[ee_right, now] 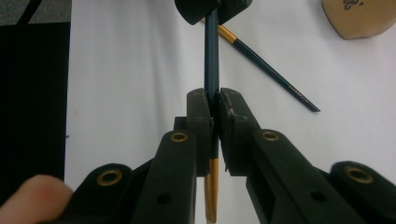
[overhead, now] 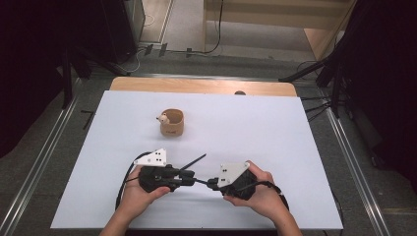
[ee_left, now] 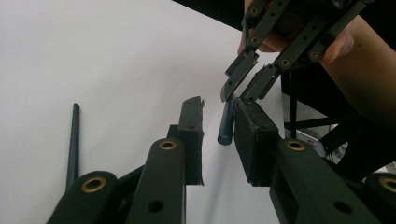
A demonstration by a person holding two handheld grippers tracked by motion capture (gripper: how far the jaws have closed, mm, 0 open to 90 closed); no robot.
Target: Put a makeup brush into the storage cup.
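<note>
While the right gripper clamps a dark pencil near its gold end, the left gripper stands open around its other end above the white counter, a second pencil lying nearby

Lab: railed floor, cabled rig

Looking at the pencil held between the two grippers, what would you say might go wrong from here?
1. The left gripper is open around the dark pencil, while the right gripper is shut on it. Releasing too early might drop it.
2. A second pencil lies loose close under the grippers and could get knocked or rolled.
3. The wooden cup stands well beyond the hands, so carrying over a thin pencil risks slipping or tilting.
</note>
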